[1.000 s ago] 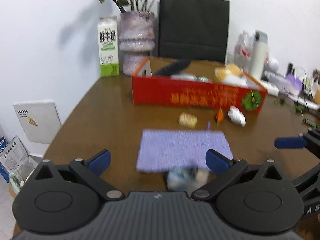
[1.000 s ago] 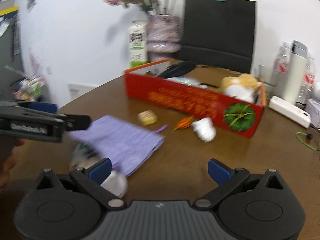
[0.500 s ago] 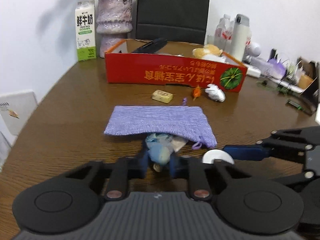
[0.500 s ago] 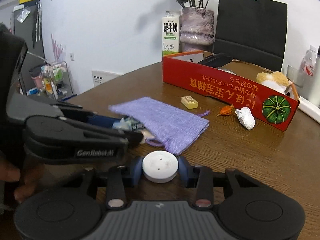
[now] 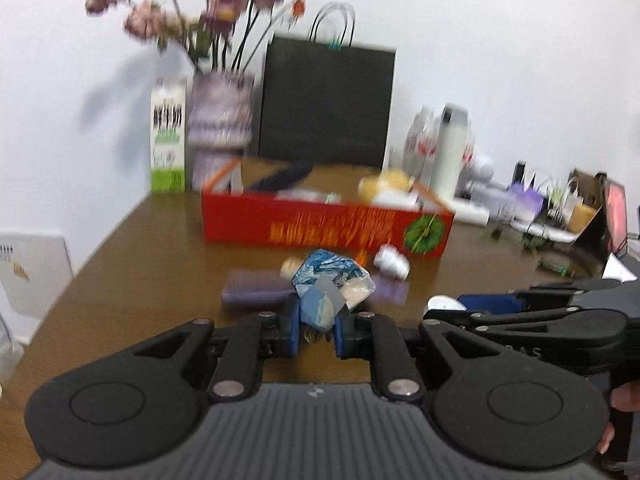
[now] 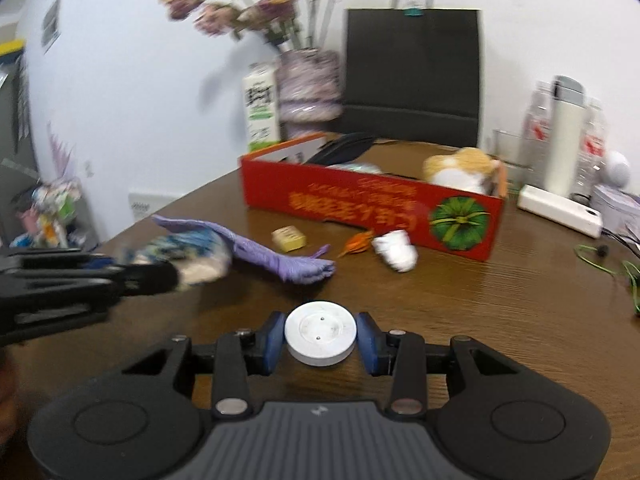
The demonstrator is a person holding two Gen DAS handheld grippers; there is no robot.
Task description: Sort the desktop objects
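My left gripper (image 5: 316, 334) is shut on a crumpled blue and white wrapper (image 5: 328, 286) and holds it above the table; the wrapper also shows in the right wrist view (image 6: 188, 254). My right gripper (image 6: 320, 344) is shut on a white round disc (image 6: 320, 334), lifted just above the wood. A purple cloth pouch (image 6: 276, 252) lies on the table beyond both. A yellow block (image 6: 289, 238), an orange scrap (image 6: 358, 242) and a crumpled white paper (image 6: 396, 254) lie in front of the red box (image 6: 368, 210), which holds a plush toy (image 6: 460, 166) and dark items.
Behind the red box stand a milk carton (image 6: 262, 114), a vase of flowers (image 6: 308, 88) and a black paper bag (image 6: 412, 76). Bottles, a white flask (image 6: 566, 136), a white power strip (image 6: 560, 210) and cables crowd the right side.
Both grippers closed from open, the left on the wrapper and the right on the disc, then lifted them off the table. The purple pouch now lies bunched.
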